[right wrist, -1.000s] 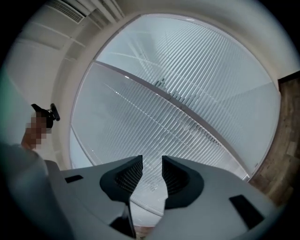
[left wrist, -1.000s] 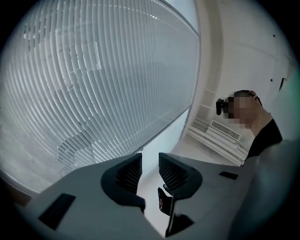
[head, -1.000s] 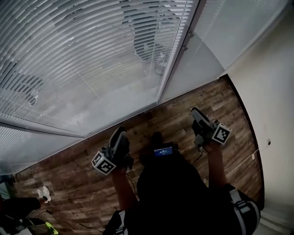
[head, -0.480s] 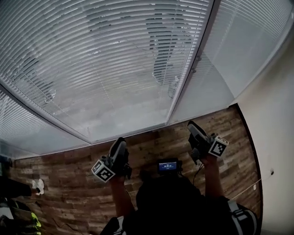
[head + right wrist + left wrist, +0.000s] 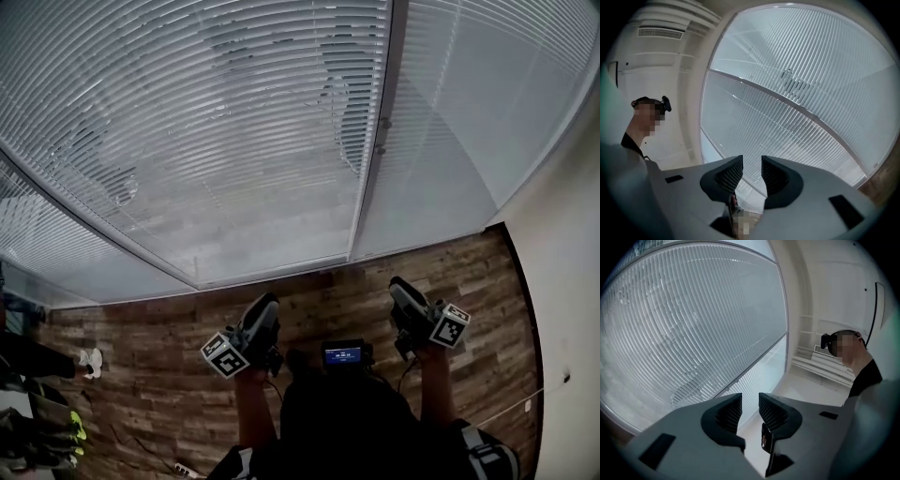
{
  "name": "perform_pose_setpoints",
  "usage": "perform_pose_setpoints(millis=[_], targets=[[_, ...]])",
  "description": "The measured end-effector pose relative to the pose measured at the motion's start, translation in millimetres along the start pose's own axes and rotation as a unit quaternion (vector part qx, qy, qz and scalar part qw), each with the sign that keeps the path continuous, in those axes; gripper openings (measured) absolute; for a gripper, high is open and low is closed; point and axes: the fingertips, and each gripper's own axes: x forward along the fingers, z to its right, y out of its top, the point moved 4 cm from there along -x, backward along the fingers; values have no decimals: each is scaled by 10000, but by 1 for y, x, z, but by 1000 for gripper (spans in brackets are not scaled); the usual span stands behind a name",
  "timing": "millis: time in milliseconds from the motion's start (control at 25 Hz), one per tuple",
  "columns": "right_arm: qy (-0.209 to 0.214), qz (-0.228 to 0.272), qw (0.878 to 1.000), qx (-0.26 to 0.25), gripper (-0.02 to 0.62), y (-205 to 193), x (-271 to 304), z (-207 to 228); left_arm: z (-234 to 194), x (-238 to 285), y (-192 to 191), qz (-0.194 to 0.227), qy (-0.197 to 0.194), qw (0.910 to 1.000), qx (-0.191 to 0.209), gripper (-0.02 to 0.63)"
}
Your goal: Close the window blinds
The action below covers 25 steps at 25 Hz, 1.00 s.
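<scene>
White slatted window blinds fill the upper part of the head view, with slats partly open and a dim outside scene showing through. A vertical frame post divides them from a narrower blind panel on the right. My left gripper and right gripper hang low over the wooden floor, short of the window and touching nothing. The left gripper faces the blinds with a gap between its jaws and nothing in it. The right gripper points at the blinds, also open and empty.
A white wall closes the right side. Brown wood floor runs under the window. White shoes and dark bags lie at the far left. A small screen sits on the person's chest between the grippers.
The head view has tilted up, so the blinds fill more of the frame and both grippers sit lower in it. The left gripper has shifted slightly right. Neither jaw gap has changed.
</scene>
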Motion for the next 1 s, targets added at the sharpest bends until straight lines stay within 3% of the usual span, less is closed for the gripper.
perform_pose_setpoints(millis=[440, 720, 1000], targets=[[547, -491, 9966, 384, 112, -14, -21, 12, 53, -19, -39, -94, 705, 9969, 329, 121], [724, -479, 9955, 375, 101, -21, -10, 8, 52, -17, -30, -7, 668, 9967, 470, 121], [581, -527, 9966, 267, 95, -18, -4, -13, 53, -13, -13, 34, 477, 9982, 356, 121]])
